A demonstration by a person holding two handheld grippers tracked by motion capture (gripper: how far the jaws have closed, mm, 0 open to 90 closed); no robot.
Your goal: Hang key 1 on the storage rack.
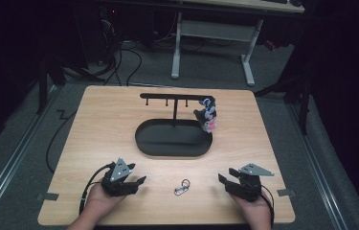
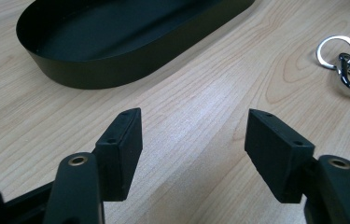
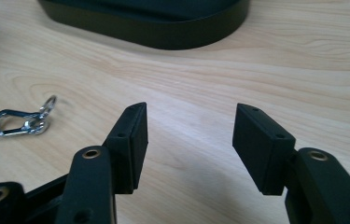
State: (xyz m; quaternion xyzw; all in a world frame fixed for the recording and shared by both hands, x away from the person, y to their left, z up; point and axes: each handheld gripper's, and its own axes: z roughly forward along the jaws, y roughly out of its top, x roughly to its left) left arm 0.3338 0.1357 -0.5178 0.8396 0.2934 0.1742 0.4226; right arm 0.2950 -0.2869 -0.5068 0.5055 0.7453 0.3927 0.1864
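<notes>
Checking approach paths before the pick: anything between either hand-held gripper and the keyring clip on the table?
Nothing visible. The keyring clip lies alone on bare table between the left hand-held gripper and the right hand-held gripper, both open. The black oval tray sits farther back, off both paths.

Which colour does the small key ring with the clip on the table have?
The key ring with clip is shiny silver metal; the left gripper view shows it best.

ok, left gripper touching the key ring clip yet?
Apart. In the left gripper view, bare wood lies between the open left gripper and the key ring clip; the high view shows the same gap.
</notes>
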